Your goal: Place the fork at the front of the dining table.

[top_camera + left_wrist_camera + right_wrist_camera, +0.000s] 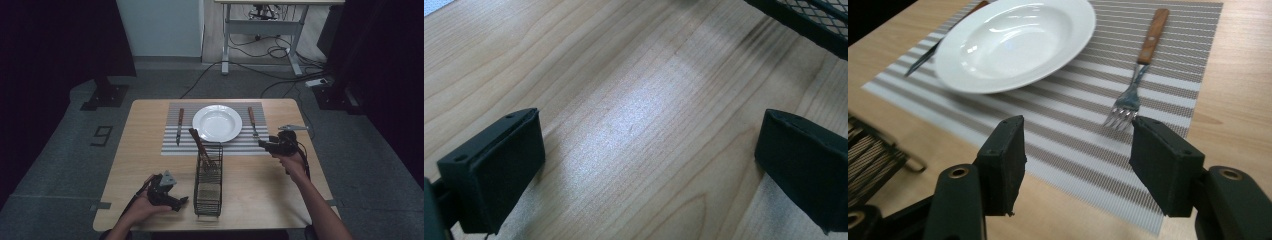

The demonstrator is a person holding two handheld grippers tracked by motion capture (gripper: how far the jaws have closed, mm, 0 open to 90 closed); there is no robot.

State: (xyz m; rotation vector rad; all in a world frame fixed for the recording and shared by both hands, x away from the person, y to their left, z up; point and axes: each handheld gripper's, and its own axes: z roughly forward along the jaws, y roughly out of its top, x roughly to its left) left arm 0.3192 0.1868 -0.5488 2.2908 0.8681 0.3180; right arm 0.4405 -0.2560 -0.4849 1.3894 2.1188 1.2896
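Hovering open and empty, the right gripper point(1075, 150) sits just short of the fork point(1138, 75). Looks light, stiff and slippery at the tines; I'd take its wooden handle. Left gripper point(644, 165) rests open too.

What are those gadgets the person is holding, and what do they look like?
Each is a black hand-held gripper with two blocky, flat-faced jaws. The left hand-held gripper carries a grey three-cornered plate on top; the right hand-held gripper has a similar plate and a dark cable trailing back along the forearm. Brass-coloured rivets show at its jaw hinges. The forearms are bare, without sleeves.
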